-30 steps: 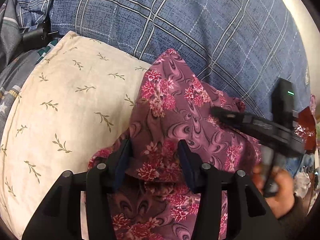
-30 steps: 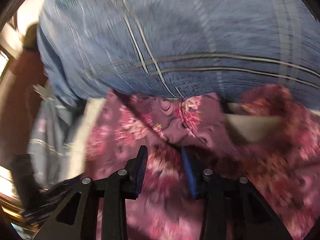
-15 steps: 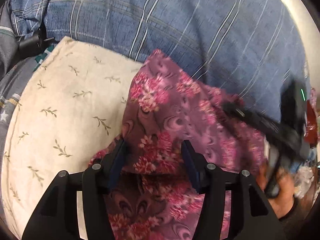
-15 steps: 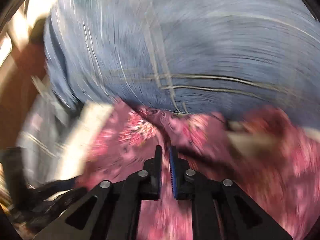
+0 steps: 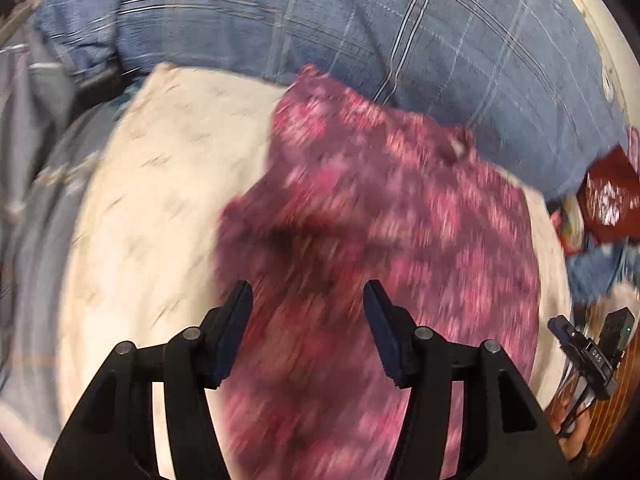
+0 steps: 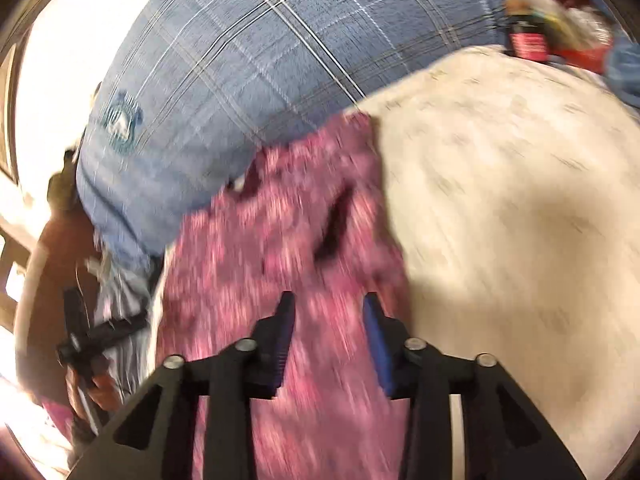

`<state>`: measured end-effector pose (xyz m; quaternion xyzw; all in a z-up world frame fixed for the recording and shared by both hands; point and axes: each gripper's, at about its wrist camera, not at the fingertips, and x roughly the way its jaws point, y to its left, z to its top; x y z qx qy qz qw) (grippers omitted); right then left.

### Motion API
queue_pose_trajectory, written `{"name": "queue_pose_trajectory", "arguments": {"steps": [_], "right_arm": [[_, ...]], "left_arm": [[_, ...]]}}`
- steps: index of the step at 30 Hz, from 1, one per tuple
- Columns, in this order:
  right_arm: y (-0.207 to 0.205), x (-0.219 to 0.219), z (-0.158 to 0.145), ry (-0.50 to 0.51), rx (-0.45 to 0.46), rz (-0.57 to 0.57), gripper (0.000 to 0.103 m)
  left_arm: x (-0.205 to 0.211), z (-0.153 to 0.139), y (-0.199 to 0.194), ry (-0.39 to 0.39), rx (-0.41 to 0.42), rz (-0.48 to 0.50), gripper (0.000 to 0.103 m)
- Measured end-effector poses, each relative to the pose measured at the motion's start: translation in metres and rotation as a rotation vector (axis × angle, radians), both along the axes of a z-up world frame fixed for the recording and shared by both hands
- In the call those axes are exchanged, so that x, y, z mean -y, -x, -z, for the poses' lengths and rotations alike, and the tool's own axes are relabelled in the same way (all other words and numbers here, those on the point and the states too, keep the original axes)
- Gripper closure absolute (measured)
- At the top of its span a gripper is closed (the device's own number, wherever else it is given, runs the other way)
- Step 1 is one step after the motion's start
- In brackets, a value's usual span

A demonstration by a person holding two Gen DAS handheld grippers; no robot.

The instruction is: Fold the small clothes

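Observation:
A magenta floral garment (image 5: 360,216) lies spread on a cream leaf-print pillow (image 5: 160,208); both views are motion-blurred. My left gripper (image 5: 306,296) hovers over its near part with the jaws opening, cloth below them and nothing pinched. My right gripper (image 6: 328,308) is over the garment (image 6: 272,264) near its right edge, jaws opening, pads clear of the cloth. The right gripper (image 5: 592,356) also shows at the lower right edge of the left wrist view, in a hand. At the left edge of the right wrist view is the left gripper (image 6: 88,332).
A blue plaid quilt (image 5: 400,40) bulges behind the pillow (image 6: 520,200). Grey striped cloth (image 5: 32,160) lies to the left. A dark red item (image 5: 608,196) and a dark bottle (image 6: 524,36) sit among clutter on the right.
The left gripper rose and its jaws widened, and the raised fold of the garment dropped flat. The right gripper pinched nearly shut, reopened, and swept sideways off toward the garment's right edge.

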<state>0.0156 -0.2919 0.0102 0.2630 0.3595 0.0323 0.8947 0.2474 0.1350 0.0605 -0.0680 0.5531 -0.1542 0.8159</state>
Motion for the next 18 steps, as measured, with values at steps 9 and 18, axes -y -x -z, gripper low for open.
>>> {"name": "queue_pose_trajectory", "arguments": {"steps": [9,18], "right_arm": [[0.119,-0.026,0.061,0.082,-0.132,-0.069,0.062],[0.139,-0.080,0.108,0.122,-0.239,-0.290,0.042]], "left_arm": [[-0.063,0.060,0.121,0.103,-0.259,0.094,0.044],[-0.066,0.084,0.165,0.222,-0.320,0.096,0.037]]}}
